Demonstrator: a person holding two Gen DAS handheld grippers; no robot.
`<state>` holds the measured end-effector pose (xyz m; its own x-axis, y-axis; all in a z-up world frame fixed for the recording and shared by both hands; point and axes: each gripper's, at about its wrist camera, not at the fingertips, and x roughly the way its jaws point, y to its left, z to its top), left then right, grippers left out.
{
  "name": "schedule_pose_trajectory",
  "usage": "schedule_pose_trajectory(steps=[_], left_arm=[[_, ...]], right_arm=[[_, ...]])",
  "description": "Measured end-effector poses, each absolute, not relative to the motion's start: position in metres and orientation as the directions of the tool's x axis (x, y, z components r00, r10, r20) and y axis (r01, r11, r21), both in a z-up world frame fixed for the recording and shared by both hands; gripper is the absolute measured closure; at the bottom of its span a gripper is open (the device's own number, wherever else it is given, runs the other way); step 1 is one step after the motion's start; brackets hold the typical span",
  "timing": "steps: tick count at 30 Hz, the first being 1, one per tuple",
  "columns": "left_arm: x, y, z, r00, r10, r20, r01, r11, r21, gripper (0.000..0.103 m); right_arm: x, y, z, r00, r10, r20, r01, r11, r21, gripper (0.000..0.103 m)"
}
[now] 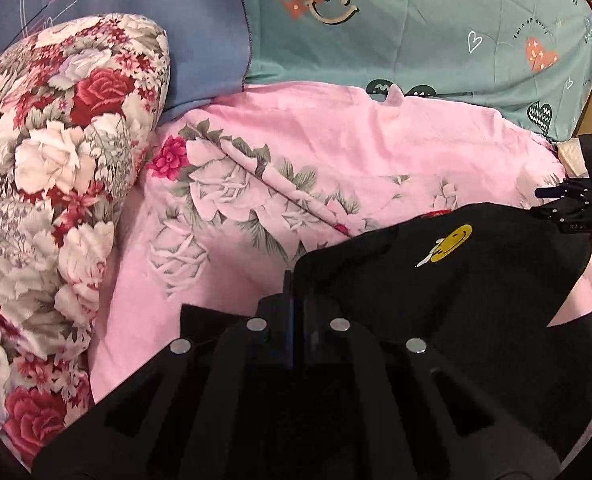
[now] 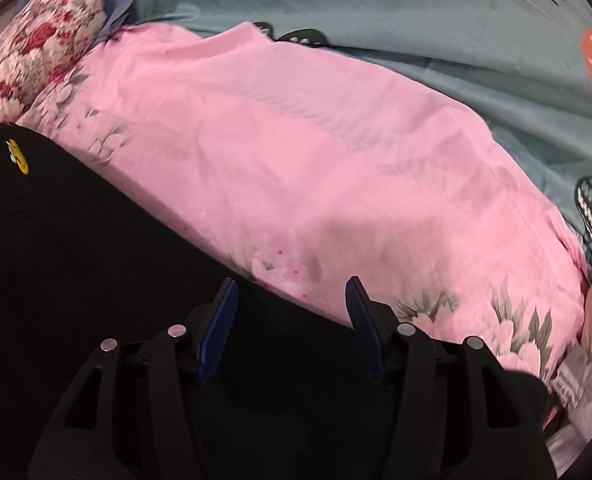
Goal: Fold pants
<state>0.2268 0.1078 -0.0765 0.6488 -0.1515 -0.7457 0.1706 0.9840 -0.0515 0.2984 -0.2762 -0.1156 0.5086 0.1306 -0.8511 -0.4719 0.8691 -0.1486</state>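
Black pants point(image 1: 455, 300) with a yellow smiley patch point(image 1: 453, 242) lie on a pink floral sheet point(image 1: 335, 152). My left gripper point(image 1: 294, 280) is shut, its fingers pinched together right at the pants' near-left corner, which rises to meet them. In the right wrist view the pants point(image 2: 76, 260) fill the lower left, with the patch point(image 2: 18, 156) at the far left. My right gripper point(image 2: 292, 296) is open. Its blue pads point(image 2: 220, 320) straddle the pants' edge where it meets the pink sheet point(image 2: 335, 160) and do not press on it. The right gripper's body point(image 1: 579, 208) shows at the pants' far right.
A rolled red-and-white floral quilt point(image 1: 56, 160) bulks up on the left. Behind the pink sheet lie a teal sheet with hearts point(image 1: 435, 40) and a blue cloth point(image 1: 176, 20). A white care label point(image 2: 575, 384) sits at the right edge of the right wrist view.
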Motion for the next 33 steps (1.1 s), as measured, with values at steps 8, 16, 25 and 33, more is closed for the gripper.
schedule_pose_trajectory(steps=[8, 16, 25, 33], left_arm=[[0.222, 0.109, -0.077, 0.653, -0.147, -0.743, 0.162, 0.985, -0.052, 0.101], [0.218, 0.115, -0.077, 0.654, -0.172, -0.737, 0.157, 0.984, -0.090, 0.100], [0.202, 0.114, -0.048, 0.685, -0.170, -0.708, 0.152, 0.984, -0.089, 0.100], [0.105, 0.122, -0.006, 0.751, -0.190, -0.632, 0.216, 0.976, -0.036, 0.100]], right_arm=[[0.291, -0.262, -0.112, 0.455, 0.183, -0.872, -0.593, 0.793, -0.143, 0.046], [0.299, -0.262, -0.124, 0.346, 0.217, -0.913, -0.644, 0.763, -0.063, 0.063], [0.264, -0.259, -0.088, 0.453, 0.249, -0.856, -0.606, 0.790, -0.091, 0.099], [0.100, -0.289, -0.016, 0.544, 0.381, -0.747, -0.595, 0.804, -0.023, 0.099]])
